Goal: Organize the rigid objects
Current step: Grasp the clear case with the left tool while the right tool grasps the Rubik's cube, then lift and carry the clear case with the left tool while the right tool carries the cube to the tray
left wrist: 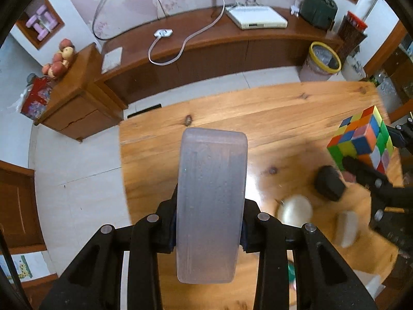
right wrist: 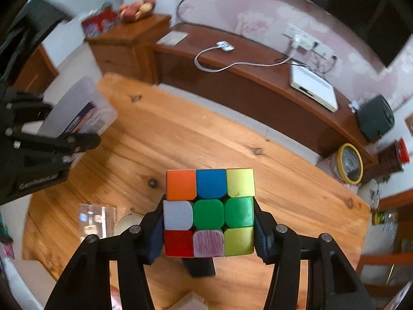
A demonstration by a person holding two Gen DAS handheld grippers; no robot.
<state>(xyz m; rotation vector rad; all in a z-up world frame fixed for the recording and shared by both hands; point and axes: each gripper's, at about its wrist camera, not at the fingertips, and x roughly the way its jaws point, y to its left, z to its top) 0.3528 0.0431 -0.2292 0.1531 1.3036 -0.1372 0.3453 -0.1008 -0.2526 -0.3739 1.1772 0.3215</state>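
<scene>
My left gripper (left wrist: 209, 228) is shut on a frosted translucent plastic box (left wrist: 211, 201), held on edge above the wooden table (left wrist: 258, 111). The same box (right wrist: 82, 106) and left gripper (right wrist: 85, 139) show at the left of the right wrist view. My right gripper (right wrist: 209, 230) is shut on a colourful puzzle cube (right wrist: 209, 211), held above the table (right wrist: 180, 139). In the left wrist view the cube (left wrist: 364, 139) and the right gripper (left wrist: 366, 155) are at the right.
On the table lie a black block (left wrist: 329, 182), a round cream object (left wrist: 296, 210) and a pale oblong piece (left wrist: 347, 228). A clear box (right wrist: 96, 218) sits at the lower left in the right wrist view. A wooden sideboard (left wrist: 206, 44) and a yellow-rimmed bin (left wrist: 321, 60) stand beyond.
</scene>
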